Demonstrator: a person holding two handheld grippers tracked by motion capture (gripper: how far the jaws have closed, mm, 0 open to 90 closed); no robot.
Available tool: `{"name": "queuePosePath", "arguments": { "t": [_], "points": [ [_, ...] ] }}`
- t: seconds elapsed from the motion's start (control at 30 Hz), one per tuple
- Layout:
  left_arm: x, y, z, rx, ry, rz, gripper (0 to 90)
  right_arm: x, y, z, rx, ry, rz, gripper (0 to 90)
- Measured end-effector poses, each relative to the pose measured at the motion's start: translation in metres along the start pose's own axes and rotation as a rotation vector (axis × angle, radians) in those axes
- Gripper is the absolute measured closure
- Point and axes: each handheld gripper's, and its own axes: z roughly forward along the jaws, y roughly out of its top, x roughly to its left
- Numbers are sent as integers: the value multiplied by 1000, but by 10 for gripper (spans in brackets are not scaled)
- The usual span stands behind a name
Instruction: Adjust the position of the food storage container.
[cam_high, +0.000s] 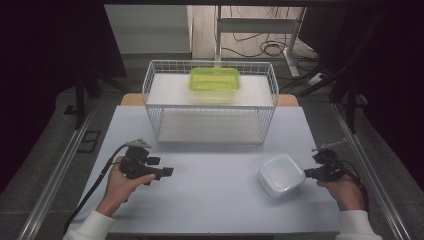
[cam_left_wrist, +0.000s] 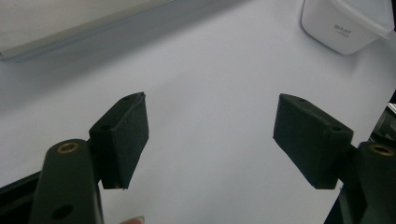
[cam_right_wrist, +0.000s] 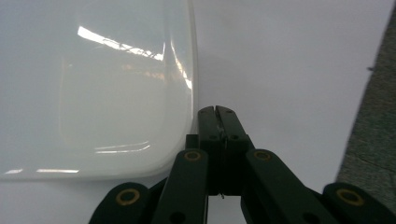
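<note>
A white square container (cam_high: 281, 175) stands upright on the pale table (cam_high: 215, 200) at the front right. In the right gripper view its glossy inside (cam_right_wrist: 93, 84) spreads across the left half. My right gripper (cam_high: 306, 174) rests at the container's right rim. Its jaws (cam_right_wrist: 217, 109) are pressed together with nothing between them, just beside the rim. My left gripper (cam_high: 167, 171) hovers over the front left of the table and points right. Its jaws (cam_left_wrist: 210, 135) stand wide apart over bare table, and the white container (cam_left_wrist: 345, 23) lies far ahead of them.
A white wire rack (cam_high: 210, 102) with two shelves stands at the back middle of the table. A translucent green container (cam_high: 214, 80) sits on its top shelf. Cables lie on the floor (cam_high: 265, 47) beyond the table.
</note>
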Motion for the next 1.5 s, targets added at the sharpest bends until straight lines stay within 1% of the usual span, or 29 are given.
{"name": "queuePosePath", "arguments": {
  "t": [0.03,0.1,0.23,0.37,0.53,0.7,0.9,1.0,1.13,1.27,1.3,1.4,1.5],
  "points": [
    [0,0,0,0,0,0,260,2,-1,1,-1,18,1,889],
    [0,0,0,-1,0,-1,260,5,-2,2,-2,38,4,889],
    [0,0,0,1,0,1,260,15,-2,4,5,70,-11,889],
    [1,0,-1,1,0,3,259,25,-3,10,16,117,-26,888],
    [0,0,-2,-4,-3,0,259,36,-1,12,16,130,-47,888],
    [0,0,-1,0,-4,3,259,51,3,15,21,137,-89,888],
    [0,0,0,2,-5,-1,259,73,10,20,22,171,-138,888],
    [0,0,0,-1,-9,-3,259,87,14,24,21,178,-159,888],
    [0,0,0,-1,-7,-1,259,100,21,28,19,191,-180,888],
    [0,0,-1,-2,-6,1,259,115,29,32,6,197,-201,888],
    [1,0,-1,-1,-5,2,259,118,31,33,1,199,-209,888],
    [0,0,0,2,-7,3,259,125,35,38,-7,200,-213,888],
    [0,0,1,5,-7,0,259,130,38,43,-9,192,-226,888]
  ]
}}
